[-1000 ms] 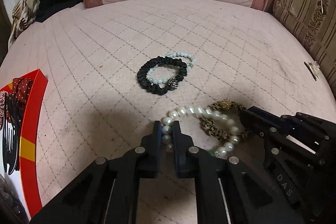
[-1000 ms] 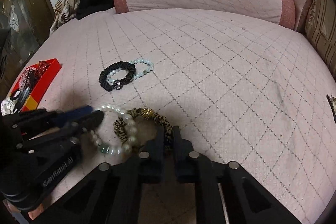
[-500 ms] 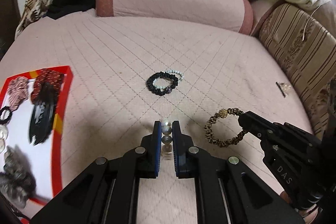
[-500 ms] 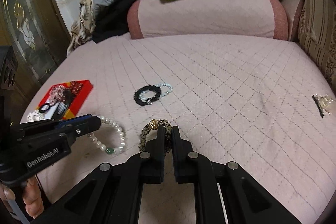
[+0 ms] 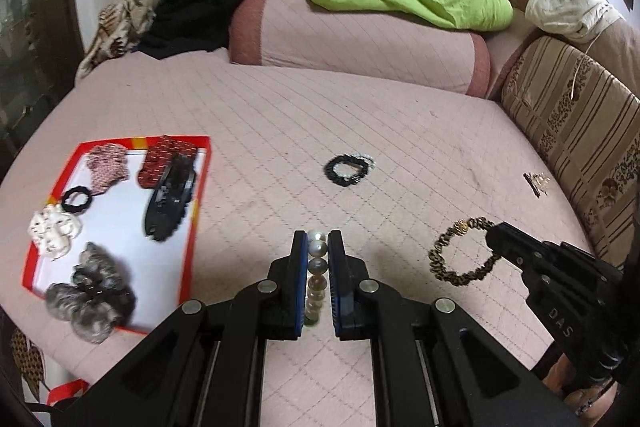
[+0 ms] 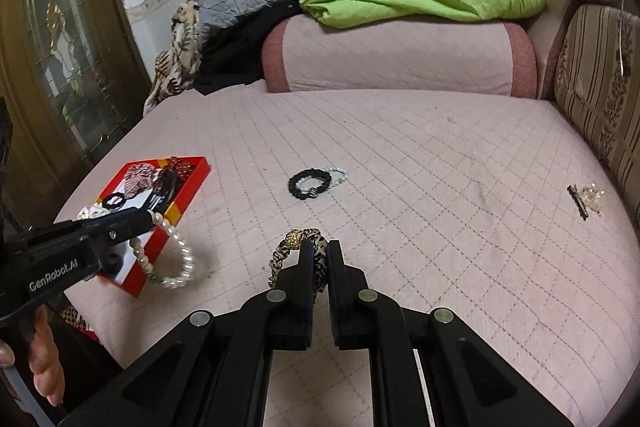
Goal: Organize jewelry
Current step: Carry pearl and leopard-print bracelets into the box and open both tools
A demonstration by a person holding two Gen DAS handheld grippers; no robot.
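The left hand-held gripper [image 5: 318,267] is clamped on a pearl bracelet [image 6: 176,259]; the right hand-held gripper [image 6: 318,259] pinches a leopard scrunchie [image 5: 460,259]. The tray [image 5: 200,187], left of both, is partly filled. Beyond them a black scrunchie [image 5: 346,171] and, rightward, a clip [image 6: 584,199] remain on the bed [image 5: 400,127].

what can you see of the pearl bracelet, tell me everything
The pearl bracelet is a loop of round, glossy white beads with one green bead near its bottom. The left gripper is shut on one section, the beads stacked in a row between its jaws. The rest hangs free in an open oval, lifted clear of the pink quilted bed cover, just in front of the red tray.
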